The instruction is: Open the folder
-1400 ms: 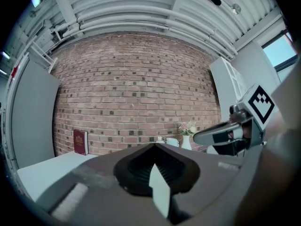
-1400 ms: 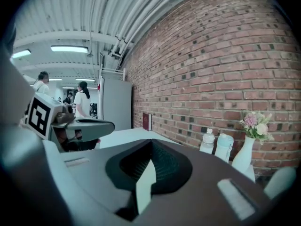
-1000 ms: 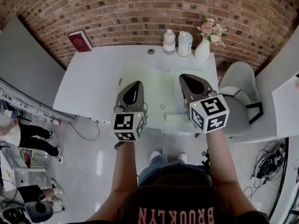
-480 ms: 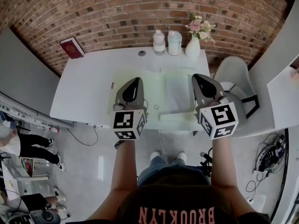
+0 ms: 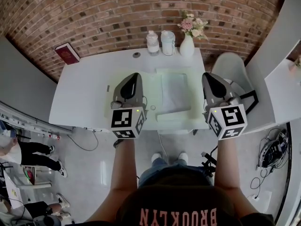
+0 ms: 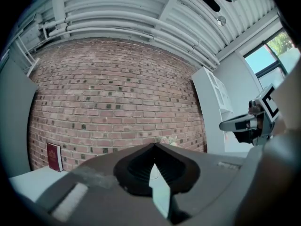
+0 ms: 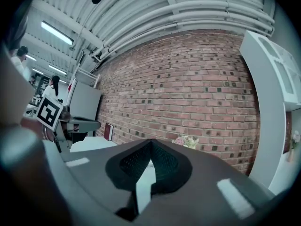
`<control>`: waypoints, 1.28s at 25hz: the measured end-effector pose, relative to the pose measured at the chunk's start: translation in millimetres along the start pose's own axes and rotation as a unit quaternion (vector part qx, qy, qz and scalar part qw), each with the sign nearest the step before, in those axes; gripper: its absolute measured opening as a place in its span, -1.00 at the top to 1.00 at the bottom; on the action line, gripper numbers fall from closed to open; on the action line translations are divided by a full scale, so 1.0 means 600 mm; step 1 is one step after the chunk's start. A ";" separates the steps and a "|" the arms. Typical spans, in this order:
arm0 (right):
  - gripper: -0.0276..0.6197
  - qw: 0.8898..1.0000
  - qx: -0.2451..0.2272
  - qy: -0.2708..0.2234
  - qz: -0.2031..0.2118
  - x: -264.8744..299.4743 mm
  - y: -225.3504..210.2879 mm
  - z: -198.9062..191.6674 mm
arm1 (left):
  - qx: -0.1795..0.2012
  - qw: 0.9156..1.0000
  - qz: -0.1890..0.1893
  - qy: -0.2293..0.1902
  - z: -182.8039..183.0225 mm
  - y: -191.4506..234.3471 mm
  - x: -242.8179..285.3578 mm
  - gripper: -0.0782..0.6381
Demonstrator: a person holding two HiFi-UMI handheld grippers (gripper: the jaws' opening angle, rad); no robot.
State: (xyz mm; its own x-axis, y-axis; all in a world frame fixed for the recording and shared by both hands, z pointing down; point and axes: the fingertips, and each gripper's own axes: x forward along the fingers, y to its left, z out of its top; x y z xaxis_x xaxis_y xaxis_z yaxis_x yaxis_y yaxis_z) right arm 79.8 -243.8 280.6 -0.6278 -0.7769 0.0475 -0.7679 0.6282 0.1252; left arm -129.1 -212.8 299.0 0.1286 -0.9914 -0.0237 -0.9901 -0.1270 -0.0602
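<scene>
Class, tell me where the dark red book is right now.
In the head view, the dark red book stands at the far left corner of the white table, against the brick wall.

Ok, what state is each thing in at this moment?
left gripper: shut, empty, held level.
right gripper: shut, empty, held level.
folder: flat on table, apparently opened out.
red book: upright against brick wall.
vase: upright, holding flowers.
bottle: upright.
jar: upright.
</scene>
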 end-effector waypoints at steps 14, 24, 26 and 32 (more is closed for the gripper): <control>0.92 0.999 0.021 -0.005 -0.037 -0.024 -0.050 0.001 | 0.018 1.000 -0.018 -0.015 0.033 -0.025 0.016 0.79; 0.92 0.999 0.020 -0.004 -0.046 -0.033 -0.057 0.003 | 0.021 0.999 -0.026 -0.016 0.038 -0.034 0.017 0.79; 0.92 0.999 0.019 -0.005 -0.046 -0.034 -0.055 0.002 | 0.022 0.999 -0.027 -0.016 0.036 -0.035 0.017 0.79; 0.92 0.999 0.018 -0.006 -0.047 -0.038 -0.052 0.005 | 0.023 0.999 -0.030 -0.016 0.039 -0.036 0.014 0.79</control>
State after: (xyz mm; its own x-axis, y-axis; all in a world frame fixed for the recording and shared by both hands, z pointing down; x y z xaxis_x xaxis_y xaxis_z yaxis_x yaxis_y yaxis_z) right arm 117.7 -246.0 272.9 -0.5542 -0.8320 0.0258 -0.8273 0.5540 0.0926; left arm -105.2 -217.3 276.7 0.1893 -0.9806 -0.0512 -0.9771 -0.1829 -0.1085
